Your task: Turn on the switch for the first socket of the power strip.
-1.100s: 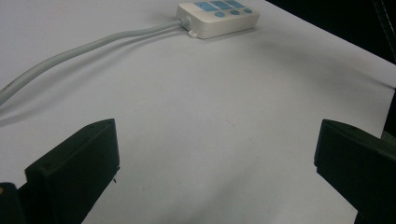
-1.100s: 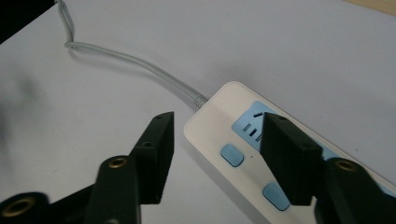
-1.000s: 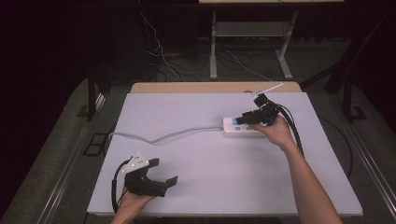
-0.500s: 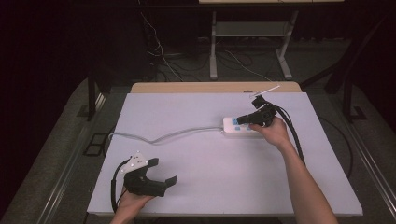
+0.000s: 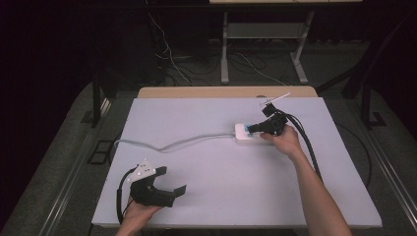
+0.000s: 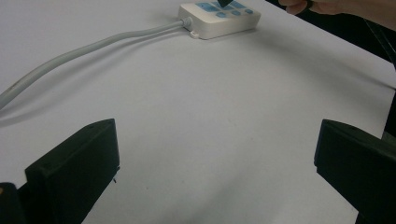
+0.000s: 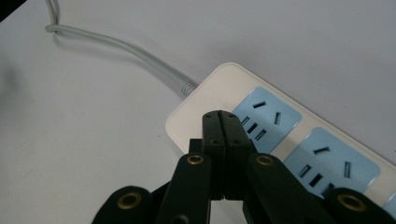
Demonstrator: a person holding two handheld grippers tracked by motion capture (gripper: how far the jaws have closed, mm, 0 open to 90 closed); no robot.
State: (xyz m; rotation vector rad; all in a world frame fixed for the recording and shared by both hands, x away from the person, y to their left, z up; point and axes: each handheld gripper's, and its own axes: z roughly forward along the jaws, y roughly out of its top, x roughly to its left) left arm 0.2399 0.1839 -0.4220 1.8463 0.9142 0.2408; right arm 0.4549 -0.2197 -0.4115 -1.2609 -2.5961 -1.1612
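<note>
Right gripper view: right gripper (image 7: 224, 122), jaws together and empty, tip at the power strip (image 7: 261, 140); any press looks unfinished; left gripper (image 5: 169, 183) apart, idle.

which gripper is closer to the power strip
Right. The right gripper has its shut jaws over the power strip, at its cable end. The left gripper sits open near the table's front edge, well apart.

The surface (image 5: 211, 196) lies bare across its middle and along its near edge. Toward the far right corner sits the power strip (image 5: 248, 133); its grey cable (image 5: 172, 144) trails across to the left edge, barring a low sweep there.
</note>
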